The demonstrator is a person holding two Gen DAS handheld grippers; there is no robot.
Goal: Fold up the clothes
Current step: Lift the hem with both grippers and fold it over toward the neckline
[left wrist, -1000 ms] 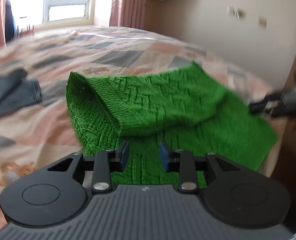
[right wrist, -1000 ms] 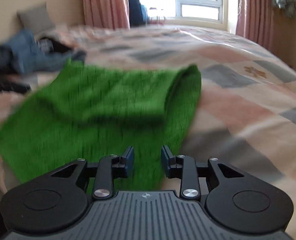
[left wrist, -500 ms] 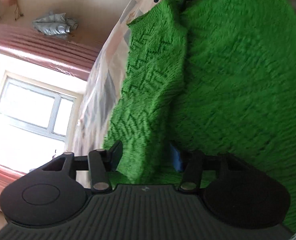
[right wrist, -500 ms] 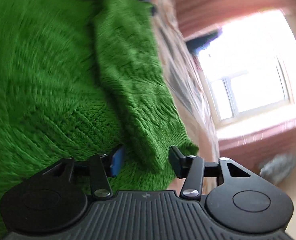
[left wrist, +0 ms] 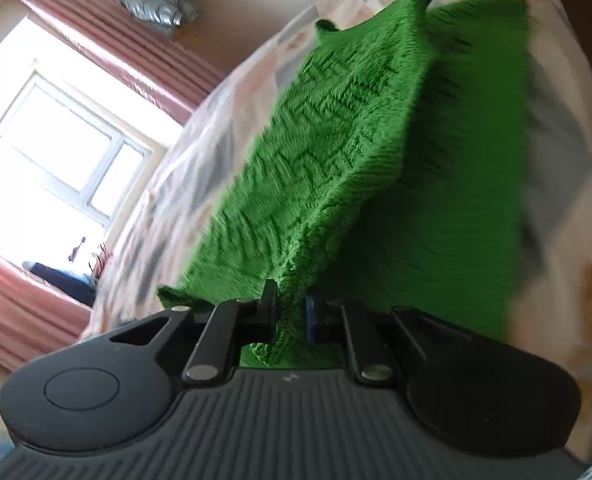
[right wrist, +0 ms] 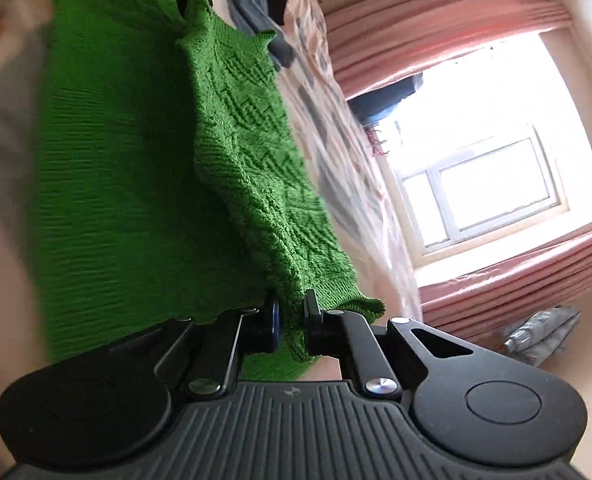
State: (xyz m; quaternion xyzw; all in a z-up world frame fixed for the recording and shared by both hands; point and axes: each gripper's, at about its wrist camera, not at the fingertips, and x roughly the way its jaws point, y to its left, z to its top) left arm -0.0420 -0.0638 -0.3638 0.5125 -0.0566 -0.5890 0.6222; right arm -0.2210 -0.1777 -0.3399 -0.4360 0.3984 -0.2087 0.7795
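Left claw (left wrist: pixel 287 312) clenched on one corner of the green knit sweater (left wrist: pixel 336 140), right claw (right wrist: pixel 290 320) clenched on the opposite corner. The folded edge is lifted off the bed (left wrist: pixel 232 92), the rest lying flat. Step: mid-fold. Next, likely carry both corners across evenly, lay them down aligned, then release.

The green sweater (left wrist: pixel 336 152) is chunky knitted wool-like cloth, rough, with a raised zigzag pattern. Each claw, left (left wrist: pixel 290 316) and right (right wrist: pixel 290 320), looks matt black plastic with shiny metal screws. The bed cover (left wrist: pixel 200 184) is smooth printed cloth; the pink curtains (right wrist: pixel 436 20) have a slight sheen.
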